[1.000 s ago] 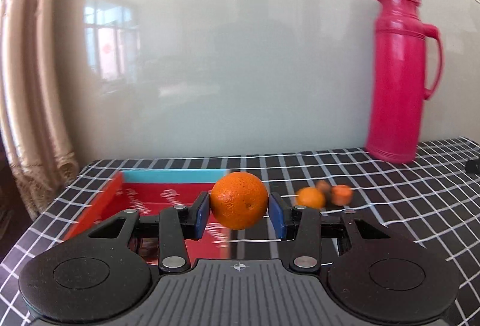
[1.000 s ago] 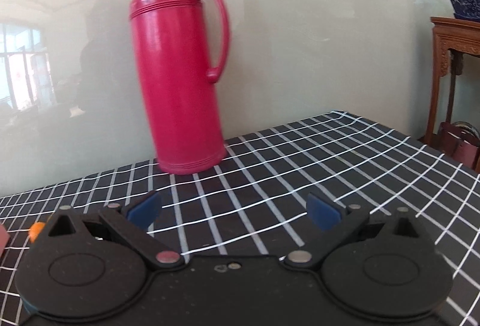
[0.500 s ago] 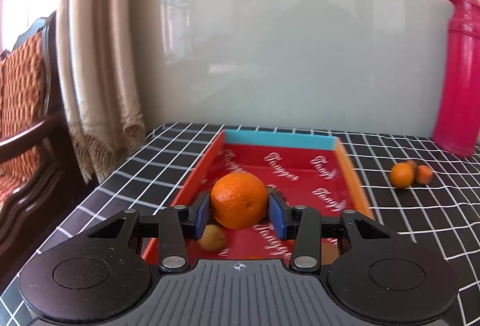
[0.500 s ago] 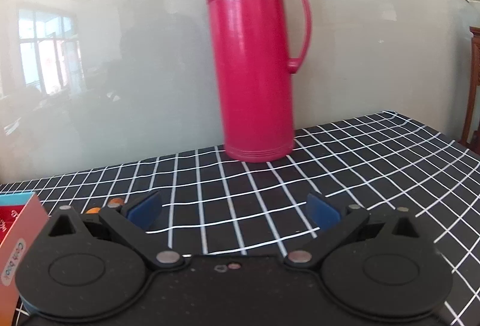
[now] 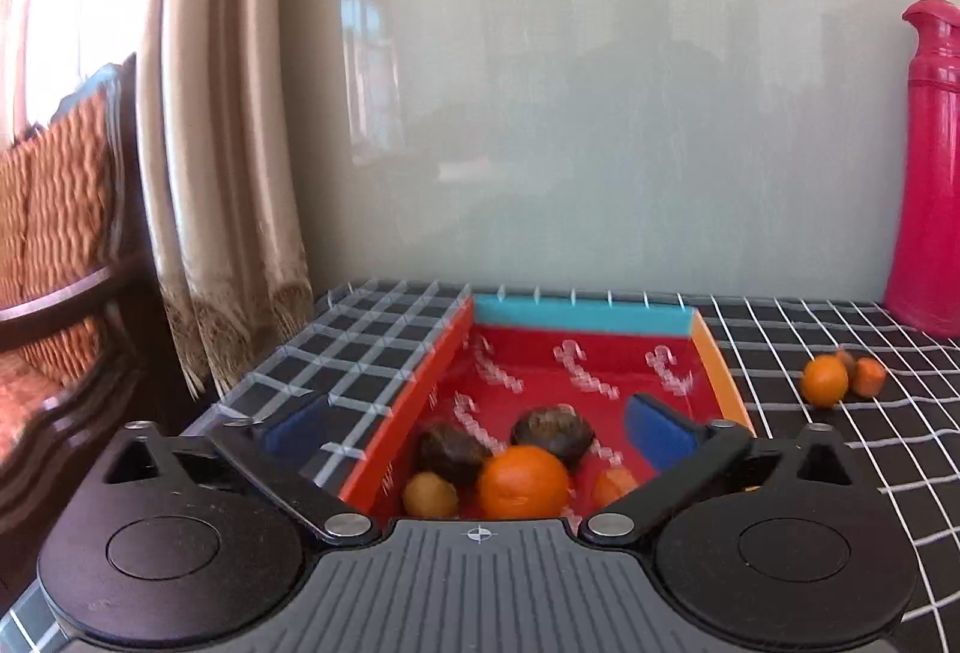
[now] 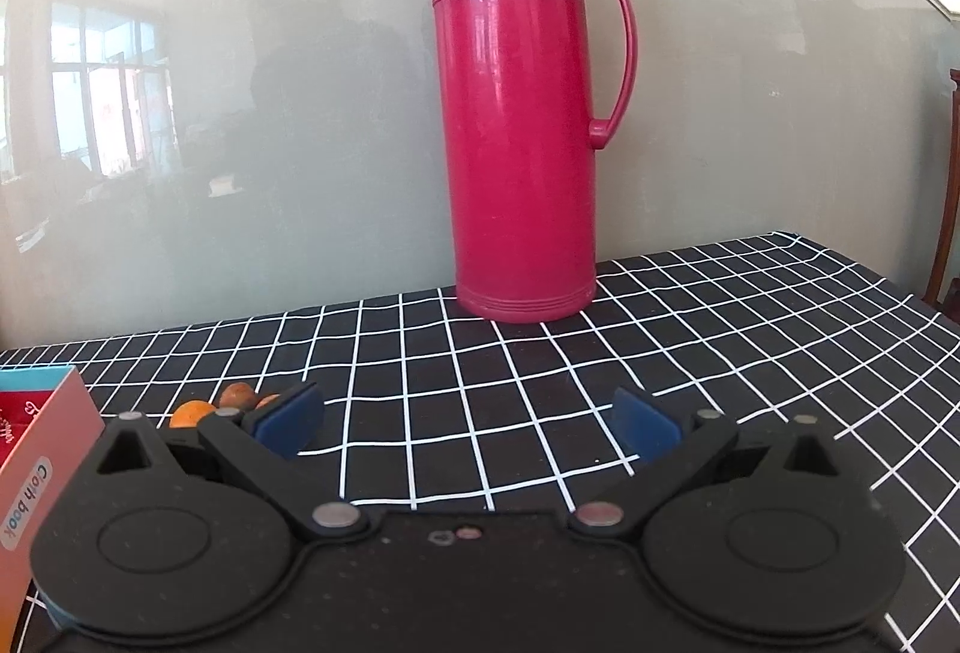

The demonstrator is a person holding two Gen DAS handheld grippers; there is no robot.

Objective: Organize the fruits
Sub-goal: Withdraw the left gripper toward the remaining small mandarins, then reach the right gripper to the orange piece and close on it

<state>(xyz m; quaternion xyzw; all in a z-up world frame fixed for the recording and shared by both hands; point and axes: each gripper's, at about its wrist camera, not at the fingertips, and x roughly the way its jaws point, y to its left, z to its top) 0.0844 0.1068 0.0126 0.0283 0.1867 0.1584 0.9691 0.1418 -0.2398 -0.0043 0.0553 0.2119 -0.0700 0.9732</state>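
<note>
Left wrist: my left gripper [image 5: 474, 428] jaws opening wide, nothing pressed between pads; the orange [image 5: 523, 480] sits in the red tray [image 5: 414, 401], near end, drop step looks done. Tray count: two dark fruits, one orange, two small ones. Three loose fruits [image 5: 840, 378] on cloth, far right. Right wrist: my right gripper [image 6: 468, 422] wide, empty; one thermos [image 6: 519, 113] far. Next: fetch the loose ones.

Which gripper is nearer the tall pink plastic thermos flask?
Right. The right gripper faces the pink thermos flask straight ahead; the left gripper hangs over the red tray, flask far right.
</note>
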